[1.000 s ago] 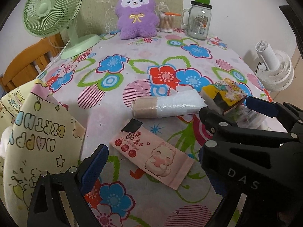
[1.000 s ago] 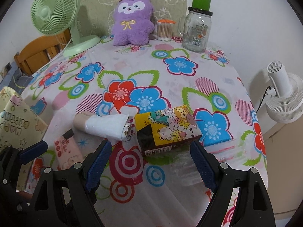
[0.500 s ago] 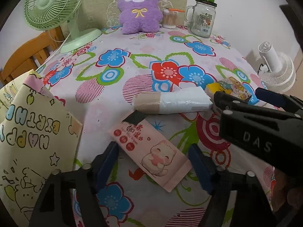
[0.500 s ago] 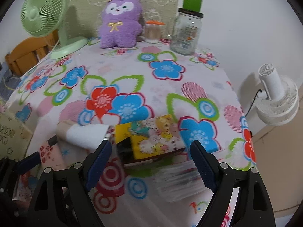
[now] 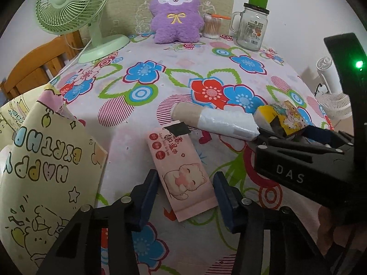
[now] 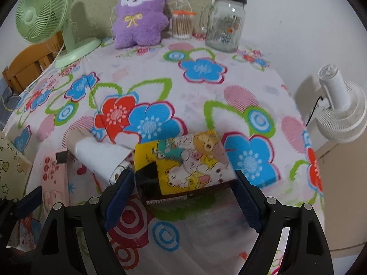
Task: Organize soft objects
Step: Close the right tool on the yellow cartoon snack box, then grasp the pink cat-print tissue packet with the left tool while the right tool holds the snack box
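A pink wet-wipes pack (image 5: 182, 171) lies on the flowered tablecloth; my left gripper (image 5: 185, 197) is open, its blue pads either side of the pack's near end. A yellow cartoon tissue pack (image 6: 183, 160) lies between the open pads of my right gripper (image 6: 183, 197), which also shows in the left wrist view (image 5: 298, 137). A roll of white bags on a brown tube (image 5: 215, 119) lies between the two packs and shows in the right wrist view (image 6: 101, 158). A purple plush (image 5: 175, 13) sits upright at the table's far edge.
A green desk fan (image 5: 73, 11) stands far left. A cotton-swab jar (image 5: 212, 26) and a glass mug jar (image 5: 252, 23) stand by the plush. A "Happy Birthday" paper bag (image 5: 45, 171) is at near left. A white floor fan (image 6: 339, 107) stands beyond the right table edge.
Both grippers have moved forward and lower: the left pads now flank the wipes pack, narrower than before, and the right pads now flank the tissue pack.
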`<state>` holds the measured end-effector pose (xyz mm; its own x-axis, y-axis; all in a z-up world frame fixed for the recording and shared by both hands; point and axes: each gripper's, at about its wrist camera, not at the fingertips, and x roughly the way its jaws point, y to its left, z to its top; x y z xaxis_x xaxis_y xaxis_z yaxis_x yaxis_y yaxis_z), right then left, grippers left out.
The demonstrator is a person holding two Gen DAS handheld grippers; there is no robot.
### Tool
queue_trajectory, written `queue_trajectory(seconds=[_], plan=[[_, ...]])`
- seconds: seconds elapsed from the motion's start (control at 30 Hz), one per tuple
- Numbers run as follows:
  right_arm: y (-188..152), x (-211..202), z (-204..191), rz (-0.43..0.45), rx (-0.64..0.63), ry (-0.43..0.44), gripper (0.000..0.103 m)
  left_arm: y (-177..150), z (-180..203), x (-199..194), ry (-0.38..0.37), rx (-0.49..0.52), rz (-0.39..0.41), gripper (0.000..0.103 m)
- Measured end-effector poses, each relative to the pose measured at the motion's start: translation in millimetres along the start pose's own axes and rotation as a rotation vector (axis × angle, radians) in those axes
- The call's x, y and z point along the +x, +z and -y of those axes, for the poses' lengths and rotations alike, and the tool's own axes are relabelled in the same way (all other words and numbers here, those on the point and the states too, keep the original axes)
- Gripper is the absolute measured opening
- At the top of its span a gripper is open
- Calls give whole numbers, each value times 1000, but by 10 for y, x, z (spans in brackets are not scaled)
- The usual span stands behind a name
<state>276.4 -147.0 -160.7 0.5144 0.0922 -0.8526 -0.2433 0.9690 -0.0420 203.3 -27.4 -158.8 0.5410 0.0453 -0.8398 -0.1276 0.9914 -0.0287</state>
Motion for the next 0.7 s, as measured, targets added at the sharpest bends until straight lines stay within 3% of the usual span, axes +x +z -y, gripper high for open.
queue_trajectory(seconds=[0.2,0.7], plan=[[0,0,17,21,12,20,80,0,0,1,-2,-4,0,50],[35,-246,-11,94,18,26,79,13,-63,-172,-8,-15,36,46]])
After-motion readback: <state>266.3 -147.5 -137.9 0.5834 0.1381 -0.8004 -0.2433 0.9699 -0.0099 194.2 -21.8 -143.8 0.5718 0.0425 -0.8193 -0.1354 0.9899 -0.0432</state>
